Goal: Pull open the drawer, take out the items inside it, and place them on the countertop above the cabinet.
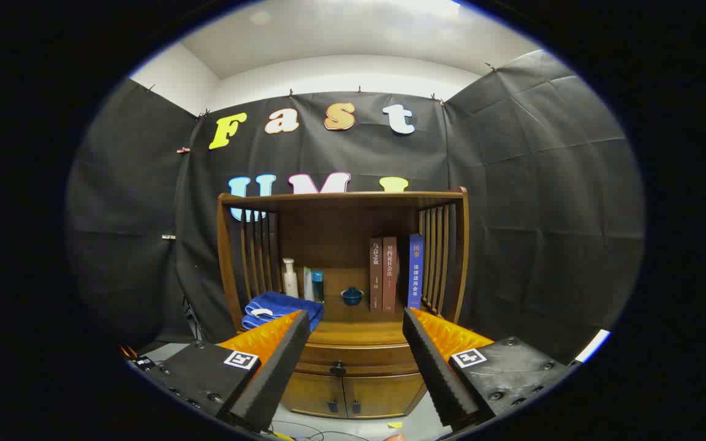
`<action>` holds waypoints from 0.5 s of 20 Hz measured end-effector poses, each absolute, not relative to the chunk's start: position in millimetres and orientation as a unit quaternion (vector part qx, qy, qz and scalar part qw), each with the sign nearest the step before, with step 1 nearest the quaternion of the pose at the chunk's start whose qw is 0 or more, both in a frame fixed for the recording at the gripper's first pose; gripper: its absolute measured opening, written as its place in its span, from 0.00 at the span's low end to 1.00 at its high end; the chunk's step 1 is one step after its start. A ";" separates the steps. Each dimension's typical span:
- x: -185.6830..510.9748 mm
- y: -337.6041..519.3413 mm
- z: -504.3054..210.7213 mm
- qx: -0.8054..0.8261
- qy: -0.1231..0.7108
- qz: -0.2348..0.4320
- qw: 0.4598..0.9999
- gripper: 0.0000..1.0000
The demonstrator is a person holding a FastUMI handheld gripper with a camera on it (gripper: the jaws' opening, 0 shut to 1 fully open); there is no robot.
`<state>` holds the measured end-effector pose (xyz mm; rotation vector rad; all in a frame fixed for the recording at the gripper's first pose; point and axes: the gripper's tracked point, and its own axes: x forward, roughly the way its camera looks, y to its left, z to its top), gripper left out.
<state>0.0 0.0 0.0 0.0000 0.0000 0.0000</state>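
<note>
Gripper (355,321) held level, facing the brown wooden cabinet (344,269) head-on and well short of it. Jaws spread wide, nothing between the 2 black foam-padded fingers (279,367).

Curved wooden drawer (358,356) sits just under the countertop (353,331), closed flush, its dark round knob (337,368) at the front centre, seen in the gap between the fingers. Contents cannot be seen. Below it, 2 small cabinet doors (353,395) with dark pulls, also closed.

On the countertop: folded blue towel (279,308) at the front left corner, partly behind the left fingertip. White pump bottle (290,277) and teal bottle (317,285) along the back left. Small dark blue bowl (352,296) near back centre. 3 upright books (396,273), 2 brown and 1 blue, at the back right against the slatted side.
</note>
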 end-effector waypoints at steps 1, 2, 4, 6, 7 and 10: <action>-0.5 1.1 1.4 -0.001 -0.001 0.001 1.000 0.98; -2.5 1.6 1.7 -0.003 -0.002 0.001 1.000 0.98; -3.1 3.5 1.2 -0.009 -0.001 0.001 1.000 0.98; -1.9 6.3 -0.5 -0.011 0.003 0.003 1.000 0.98; -0.9 7.5 -0.5 -0.011 0.004 0.004 1.000 0.98; -0.9 11.8 -0.3 -0.014 0.004 0.007 1.000 0.98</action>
